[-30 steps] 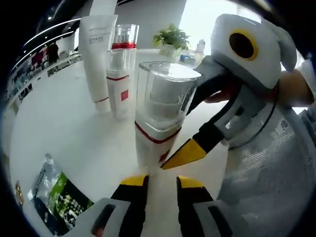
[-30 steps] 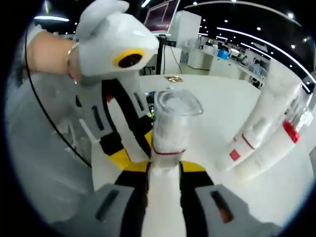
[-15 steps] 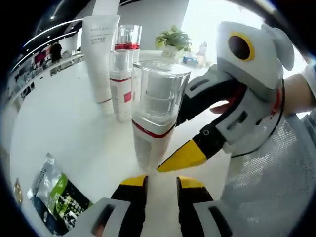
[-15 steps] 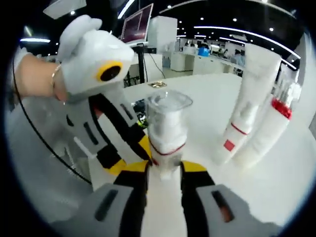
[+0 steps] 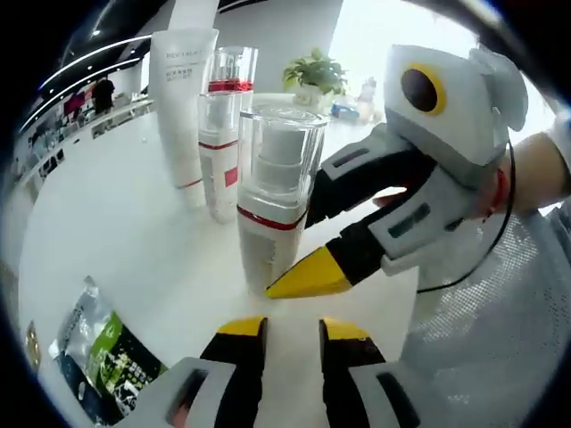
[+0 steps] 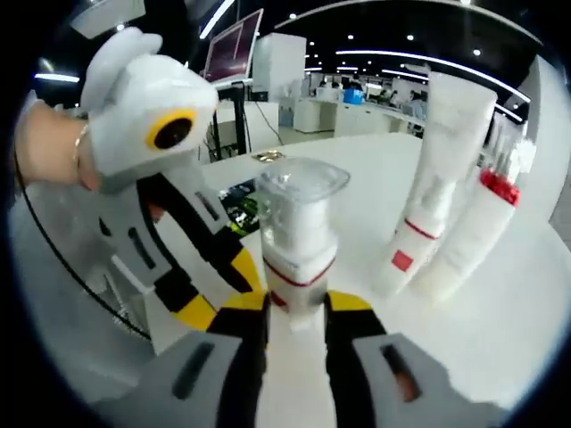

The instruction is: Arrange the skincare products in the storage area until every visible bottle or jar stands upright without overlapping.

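The pump bottle [image 5: 272,192] is now standing more upright than a second ago. The right tool [image 6: 296,314] is gripping its base, jaws narrowly parted around it. The left tool [image 5: 293,328] is hanging nearly closed and empty just short of the bottle. Behind it on the bench [image 5: 107,232] are standing a tube [image 5: 181,98] and two bottles [image 5: 220,134].

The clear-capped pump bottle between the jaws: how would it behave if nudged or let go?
The pump bottle looks tall and narrow-footed, so a sideways nudge probably tips it. Its clear cap looks like smooth hard plastic, likely slippery. Upright on the white table, it would probably stand if the right hand-held gripper released gently.
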`<action>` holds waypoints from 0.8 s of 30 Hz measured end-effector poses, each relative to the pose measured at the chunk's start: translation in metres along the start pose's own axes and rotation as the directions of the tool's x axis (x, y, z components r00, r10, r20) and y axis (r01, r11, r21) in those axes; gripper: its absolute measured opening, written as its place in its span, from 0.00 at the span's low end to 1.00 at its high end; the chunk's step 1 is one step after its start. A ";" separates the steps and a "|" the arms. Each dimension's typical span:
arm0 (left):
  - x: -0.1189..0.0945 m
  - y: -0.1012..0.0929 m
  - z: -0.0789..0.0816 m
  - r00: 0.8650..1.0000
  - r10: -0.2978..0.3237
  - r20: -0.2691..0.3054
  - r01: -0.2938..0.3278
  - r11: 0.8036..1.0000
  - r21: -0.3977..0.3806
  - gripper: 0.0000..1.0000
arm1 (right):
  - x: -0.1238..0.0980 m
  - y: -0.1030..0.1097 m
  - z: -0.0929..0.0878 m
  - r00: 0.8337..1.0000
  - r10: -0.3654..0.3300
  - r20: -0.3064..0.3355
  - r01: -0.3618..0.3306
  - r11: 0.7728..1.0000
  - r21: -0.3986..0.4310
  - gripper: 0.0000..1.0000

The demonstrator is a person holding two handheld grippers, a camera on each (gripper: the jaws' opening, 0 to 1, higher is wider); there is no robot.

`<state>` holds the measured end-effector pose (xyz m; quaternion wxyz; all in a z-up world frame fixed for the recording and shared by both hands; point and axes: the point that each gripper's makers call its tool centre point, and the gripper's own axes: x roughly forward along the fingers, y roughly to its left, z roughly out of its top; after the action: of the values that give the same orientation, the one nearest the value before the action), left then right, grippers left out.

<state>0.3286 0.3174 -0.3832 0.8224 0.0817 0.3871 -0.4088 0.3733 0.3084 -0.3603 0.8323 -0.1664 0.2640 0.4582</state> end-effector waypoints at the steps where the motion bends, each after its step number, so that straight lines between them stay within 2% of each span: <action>1: 0.000 0.000 0.000 1.000 0.001 0.000 -0.001 1.000 -0.001 0.24 | -0.002 -0.008 -0.002 1.000 -0.023 0.000 0.023 1.000 0.014 0.24; 6: 0.000 0.000 0.000 1.000 0.007 0.003 -0.007 1.000 -0.002 0.24 | -0.010 -0.040 -0.008 0.990 -0.138 -0.002 0.138 0.986 0.089 0.24; 14: 0.001 0.000 0.001 1.000 0.010 0.006 -0.010 1.000 0.014 0.24 | -0.011 -0.074 -0.010 0.973 -0.229 -0.030 0.231 0.962 0.144 0.24; 20: 0.002 0.002 0.002 1.000 0.011 0.004 -0.011 1.000 0.022 0.24 | -0.006 -0.089 -0.009 0.968 -0.249 -0.038 0.252 0.959 0.126 0.24; 24: 0.003 0.002 0.003 1.000 0.008 0.003 -0.008 1.000 0.026 0.24 | -0.002 -0.089 -0.008 0.976 -0.217 -0.034 0.220 0.970 0.101 0.25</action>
<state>0.3327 0.3154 -0.3839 0.8235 0.0936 0.3802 -0.4106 0.4457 0.2568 -0.3625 0.8821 -0.1561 0.2768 0.3476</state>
